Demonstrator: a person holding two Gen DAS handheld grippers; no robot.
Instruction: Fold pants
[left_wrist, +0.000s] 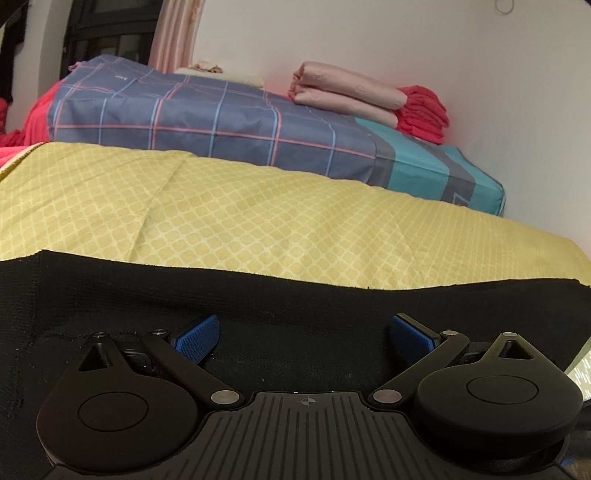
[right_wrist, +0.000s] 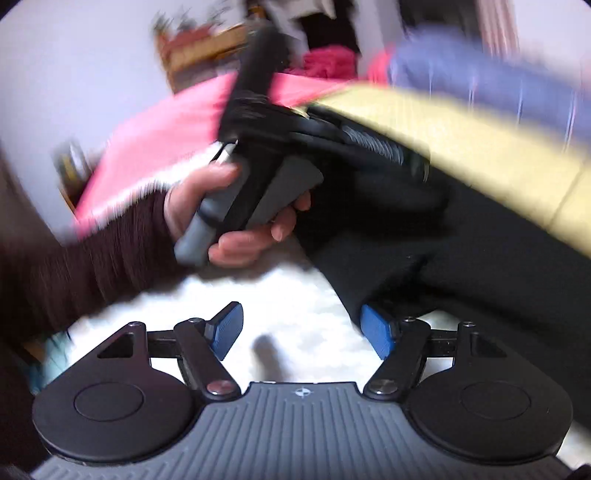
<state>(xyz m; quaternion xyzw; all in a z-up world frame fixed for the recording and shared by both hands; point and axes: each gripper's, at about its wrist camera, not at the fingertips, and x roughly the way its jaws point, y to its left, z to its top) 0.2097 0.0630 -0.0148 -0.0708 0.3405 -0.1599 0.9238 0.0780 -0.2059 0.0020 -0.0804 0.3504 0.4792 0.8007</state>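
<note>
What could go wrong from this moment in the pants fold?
1. The left gripper is open low over the black pants; closing here may pinch only the top layer, or the yellow sheet too.
2. The right gripper is open, empty and motion-blurred, with the pants hanging off the bed edge; a rushed grab could miss or drag them off.

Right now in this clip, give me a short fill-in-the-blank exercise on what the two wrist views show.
1. The black pants lie on a sheet coloured ____.
2. The left tool has its blue pads spread ____ above the pants.
3. Two folded pink quilts rest on the ____ bedding by the wall.
4. The right tool holds ____.

Missing words: yellow; open; plaid; nothing
</note>
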